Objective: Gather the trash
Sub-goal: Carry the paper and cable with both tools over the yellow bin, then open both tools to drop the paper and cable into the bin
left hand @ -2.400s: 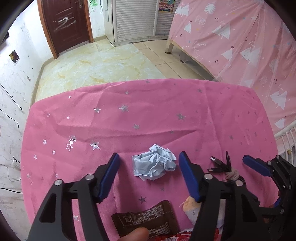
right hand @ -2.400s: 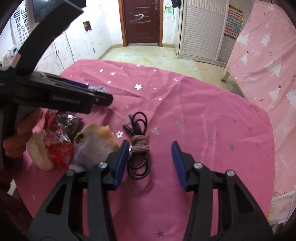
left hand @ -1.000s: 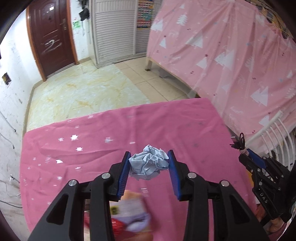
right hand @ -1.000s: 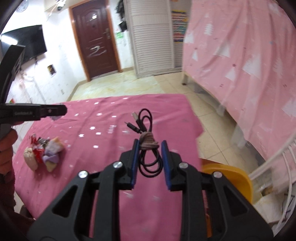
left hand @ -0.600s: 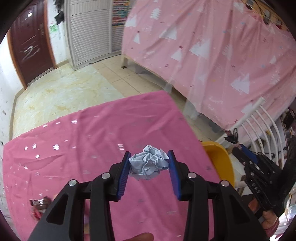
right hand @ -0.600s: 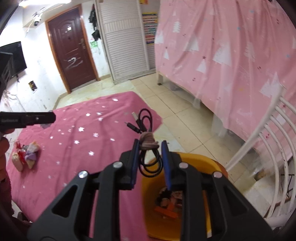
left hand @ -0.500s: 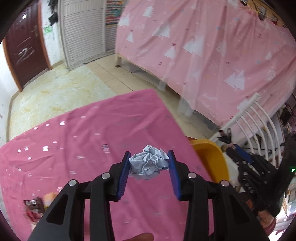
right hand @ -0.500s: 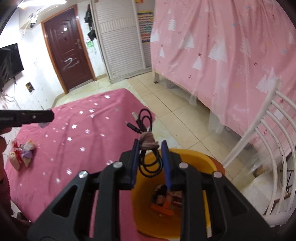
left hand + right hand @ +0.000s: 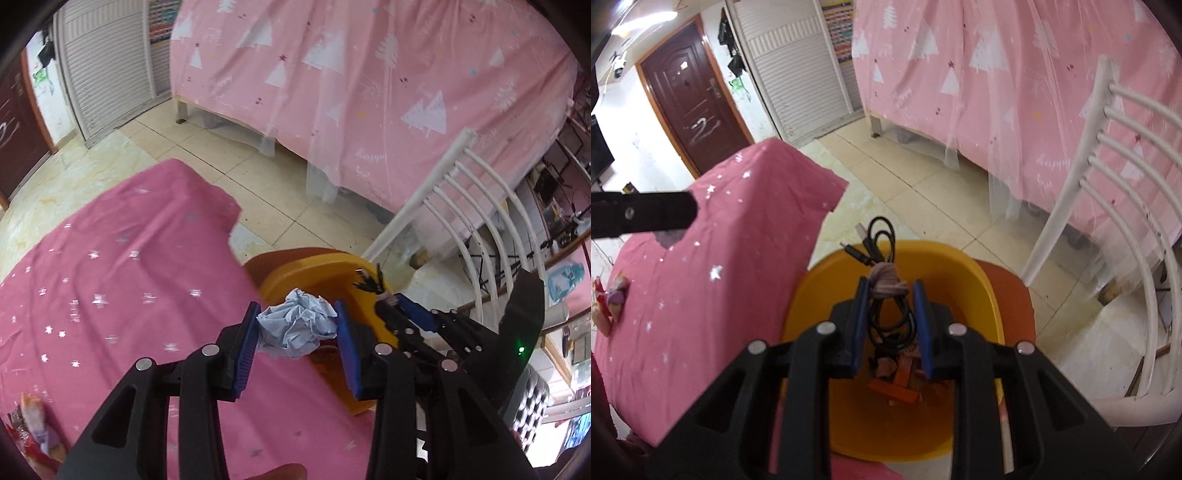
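My left gripper (image 9: pixel 297 314) is shut on a crumpled pale blue paper ball (image 9: pixel 297 325), held above the table's right edge beside the yellow bin (image 9: pixel 314 269). My right gripper (image 9: pixel 889 291) is shut on a coiled black cable (image 9: pixel 884 258) tied with a pinkish band, hanging over the open mouth of the yellow bin (image 9: pixel 831 280). The bin holds orange and brown scraps (image 9: pixel 897 380). In the left wrist view the right gripper (image 9: pixel 388 295) with the cable shows over the bin's far rim.
The pink star-patterned tablecloth (image 9: pixel 110 288) lies left of the bin. Wrappers (image 9: pixel 607 302) lie at its far left. A white slatted chair (image 9: pixel 1115 192) stands right of the bin, a pink-draped bed (image 9: pixel 369 92) behind. Tiled floor lies between.
Both grippers have swung right from over the table to the yellow bin, keeping hold of the paper ball and the cable. The right one now hangs lower, directly over the bin's mouth.
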